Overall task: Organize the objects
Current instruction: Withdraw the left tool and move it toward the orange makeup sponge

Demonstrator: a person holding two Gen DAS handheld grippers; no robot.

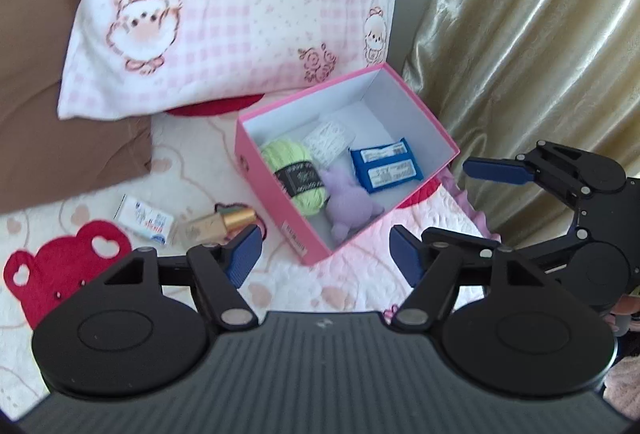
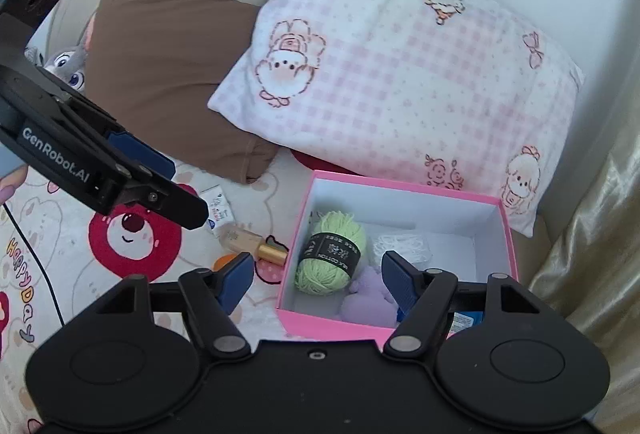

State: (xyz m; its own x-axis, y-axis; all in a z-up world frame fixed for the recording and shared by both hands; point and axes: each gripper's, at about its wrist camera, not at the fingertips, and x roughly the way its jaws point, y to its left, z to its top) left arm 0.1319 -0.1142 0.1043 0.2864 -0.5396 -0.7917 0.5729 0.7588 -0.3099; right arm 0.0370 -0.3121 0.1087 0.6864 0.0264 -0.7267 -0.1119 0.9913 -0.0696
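2 tools — left (image 1: 324, 254), right (image 2: 318, 276) — agape, angled down above pink box (image 1: 280, 201).

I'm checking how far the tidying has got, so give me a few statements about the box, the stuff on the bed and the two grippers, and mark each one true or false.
1. The green yarn lies inside the pink box. True.
2. The blue packet lies on the bedspread outside the box. False: it is in the box, beside the purple plush toy.
3. A small bottle with a gold cap lies on the bedspread outside the box. True.
4. The left gripper is clamped on the yarn. False: its jaws stand open with nothing between them.
5. The right gripper is open and holds nothing. True.
6. The box has its lid on. False: it is open at the top.
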